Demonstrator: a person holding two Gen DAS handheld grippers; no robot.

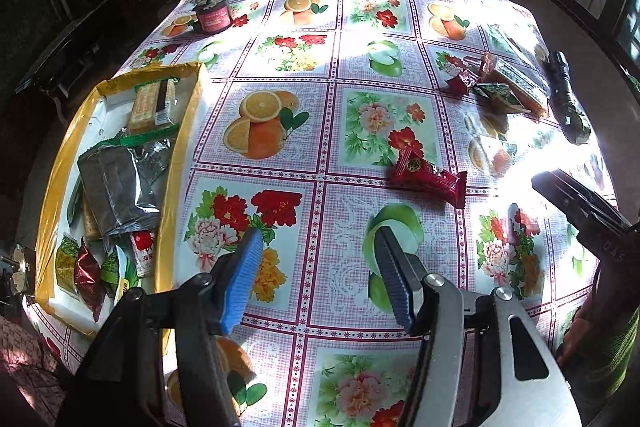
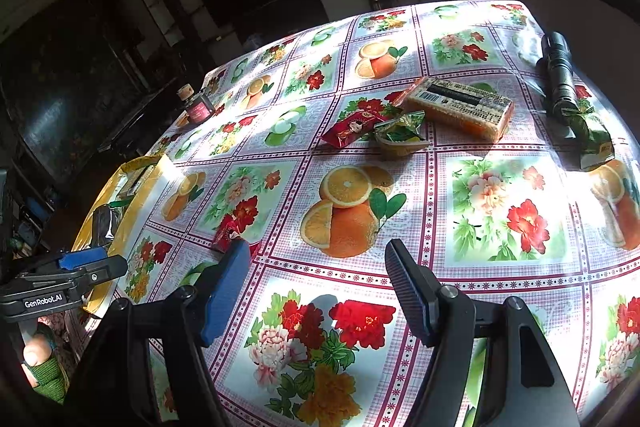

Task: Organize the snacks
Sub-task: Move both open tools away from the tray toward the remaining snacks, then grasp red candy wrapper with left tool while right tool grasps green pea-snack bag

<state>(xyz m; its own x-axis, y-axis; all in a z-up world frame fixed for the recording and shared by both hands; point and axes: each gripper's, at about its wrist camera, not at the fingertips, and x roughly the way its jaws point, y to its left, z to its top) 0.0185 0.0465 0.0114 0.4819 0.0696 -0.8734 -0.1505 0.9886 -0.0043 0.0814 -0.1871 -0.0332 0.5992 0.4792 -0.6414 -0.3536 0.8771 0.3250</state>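
Sunlight falls across the worktop (image 1: 320, 75), which is covered by a glossy oilcloth printed with oranges, apples and flowers, and the room behind it is dark. My left tongs (image 1: 320, 267) hang over the cloth with their jaws apart and nothing between them; my right tongs (image 2: 316, 279) stand spread wider, equally empty. A red foil-wrapped snack bar (image 1: 430, 179) lies flat on the cloth ahead of my left tongs and slightly to their right, apart from the pads. To my left sits a shallow yellow-rimmed white tray (image 1: 182, 147) already holding a silver foil bag (image 1: 116, 187), a clear pack of wafers (image 1: 152, 105) and small sachets. Farther off, ahead of my right tongs, lie an orange wafer pack (image 2: 460, 107), a small red sachet (image 2: 352, 129), a green sachet (image 2: 402, 133) and a black torch (image 2: 558, 75). A small dark jar (image 1: 212, 13) stands at the far left.
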